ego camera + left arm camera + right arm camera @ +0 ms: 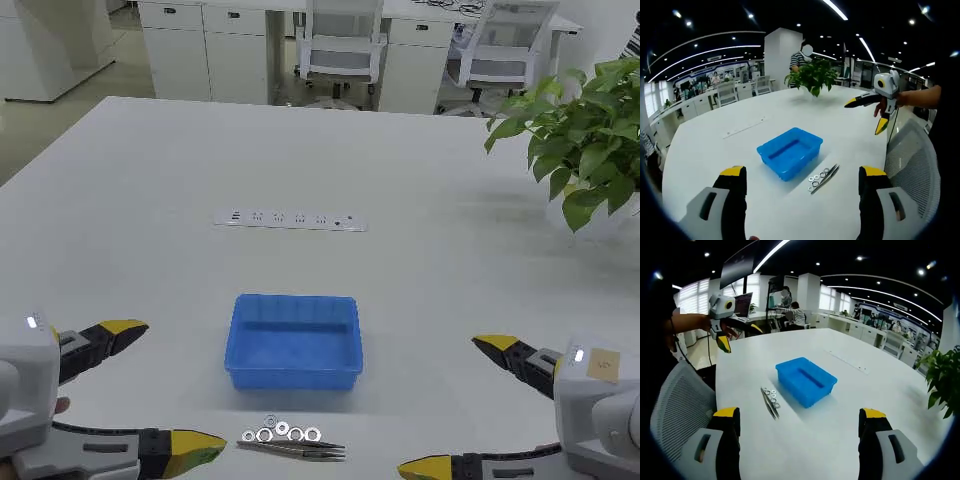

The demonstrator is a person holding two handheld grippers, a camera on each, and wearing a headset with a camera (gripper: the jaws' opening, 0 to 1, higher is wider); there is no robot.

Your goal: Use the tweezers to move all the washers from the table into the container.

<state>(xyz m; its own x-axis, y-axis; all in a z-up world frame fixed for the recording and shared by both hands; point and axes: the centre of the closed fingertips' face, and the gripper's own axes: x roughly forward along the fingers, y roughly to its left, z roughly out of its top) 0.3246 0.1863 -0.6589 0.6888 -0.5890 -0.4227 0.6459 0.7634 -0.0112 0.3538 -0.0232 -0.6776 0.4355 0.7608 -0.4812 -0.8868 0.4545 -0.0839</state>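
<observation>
We are holding the left claw (185, 382) and right claw (437, 404) wide open, both empty, over the white table (450, 260). Silvery ring washers (280, 432), perhaps five, are lying in a row just beside the tweezers (295, 449), near the blue container (295, 340).

We have open white tabletop (420, 290) ahead of left gripper (175, 385) and right gripper (443, 405); between them stands a blue rectangular plastic container (290, 375).

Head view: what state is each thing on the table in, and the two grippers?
Blue container: empty, upright.
Washers: loose on table, outside the container.
Tweezers: lying flat, unheld.
Left gripper: open, holding nothing.
Right gripper: open, holding nothing.
</observation>
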